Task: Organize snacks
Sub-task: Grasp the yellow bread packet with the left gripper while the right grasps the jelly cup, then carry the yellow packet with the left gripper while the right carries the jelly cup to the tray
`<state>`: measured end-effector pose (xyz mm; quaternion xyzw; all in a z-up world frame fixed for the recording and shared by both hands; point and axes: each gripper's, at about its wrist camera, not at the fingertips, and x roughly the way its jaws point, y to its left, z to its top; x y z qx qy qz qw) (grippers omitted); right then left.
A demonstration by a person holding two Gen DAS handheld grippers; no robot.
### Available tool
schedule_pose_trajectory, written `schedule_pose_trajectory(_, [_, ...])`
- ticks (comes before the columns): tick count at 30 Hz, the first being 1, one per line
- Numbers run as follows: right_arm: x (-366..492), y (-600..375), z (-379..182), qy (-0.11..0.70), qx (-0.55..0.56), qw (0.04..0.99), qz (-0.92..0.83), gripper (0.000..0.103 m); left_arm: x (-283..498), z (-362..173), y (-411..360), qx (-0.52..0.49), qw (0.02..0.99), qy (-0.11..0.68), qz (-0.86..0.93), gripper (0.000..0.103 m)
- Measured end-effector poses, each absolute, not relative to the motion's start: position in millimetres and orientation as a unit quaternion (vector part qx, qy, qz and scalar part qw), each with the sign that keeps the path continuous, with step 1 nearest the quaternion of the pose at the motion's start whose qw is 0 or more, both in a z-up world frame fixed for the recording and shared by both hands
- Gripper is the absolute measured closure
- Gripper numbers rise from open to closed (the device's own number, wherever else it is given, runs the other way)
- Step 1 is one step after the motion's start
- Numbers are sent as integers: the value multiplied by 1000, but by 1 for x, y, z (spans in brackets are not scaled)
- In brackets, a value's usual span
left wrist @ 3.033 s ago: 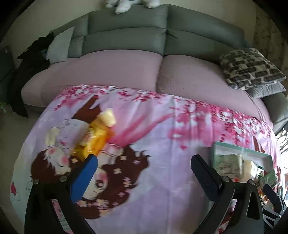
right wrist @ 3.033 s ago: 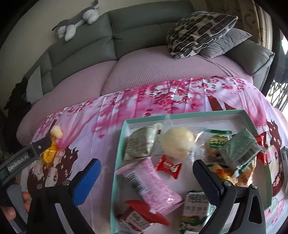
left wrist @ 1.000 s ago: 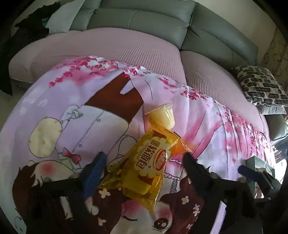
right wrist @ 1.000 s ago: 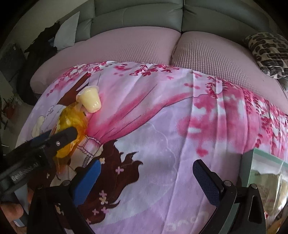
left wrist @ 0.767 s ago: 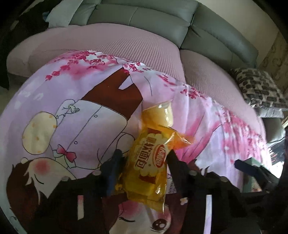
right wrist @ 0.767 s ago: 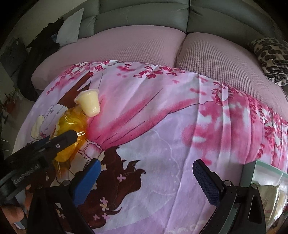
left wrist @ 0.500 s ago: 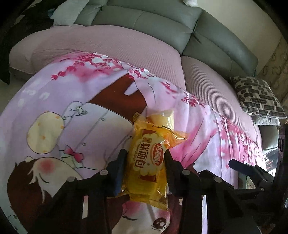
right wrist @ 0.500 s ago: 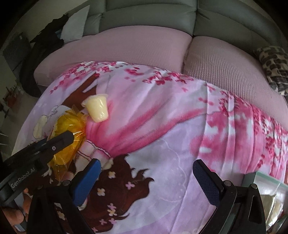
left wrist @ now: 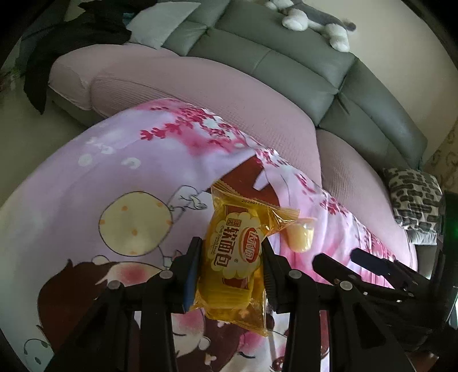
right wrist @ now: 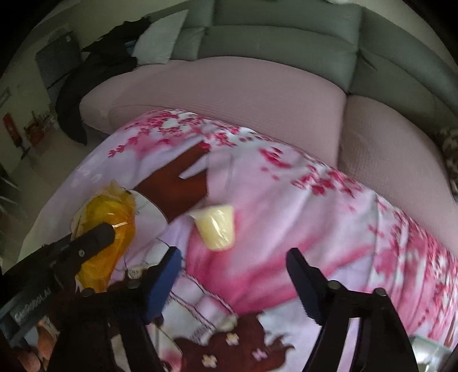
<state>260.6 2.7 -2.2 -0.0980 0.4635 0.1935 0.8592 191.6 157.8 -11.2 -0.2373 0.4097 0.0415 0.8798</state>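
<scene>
Behind everything runs the grey sofa (left wrist: 289, 65), its seat under a pale pink cover (left wrist: 217, 94). A black garment (left wrist: 71, 34) is draped over the end at the left of my left camera's view, with a light grey cushion (left wrist: 163, 23) beside it, a grey and white plush toy (left wrist: 312, 20) along the top of the backrest and a black-and-white patterned pillow (left wrist: 415, 200) far off at the right.

In front of the sofa lies the pink cartoon-printed cloth (left wrist: 128, 160) I am working over, covered in blossom and a drawn figure.

My left gripper (left wrist: 230, 267) is clamped on the yellow bread packet (left wrist: 234, 257): both pads press its sides, and the packet stands upright between them, its crimped top edge above the fingers and its lower end hanging below them. In my right camera the same packet (right wrist: 106, 229) shows at the left behind a black finger.

My right gripper (right wrist: 234, 266) stands apart, with nothing between the fingers; its jaws have just been closing in. It hangs over the cloth with the little jelly cup (right wrist: 216, 229) lying just beyond the gap. The cup lies tipped on its side on the pink print, near the packet; from my left camera the cup (left wrist: 299, 237) sits just right of the packet's crinkled corner.
</scene>
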Motion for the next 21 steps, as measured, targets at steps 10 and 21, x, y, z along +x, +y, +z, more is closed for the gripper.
schedule_pose_trajectory(10, [283, 28, -24, 469, -115, 852, 200, 64, 194, -21, 166, -251, 877, 408, 43, 63])
schedule_pose_trajectory(21, [270, 17, -10, 469, -107, 857, 187, 67, 195, -20, 163, -243, 877, 413, 39, 63])
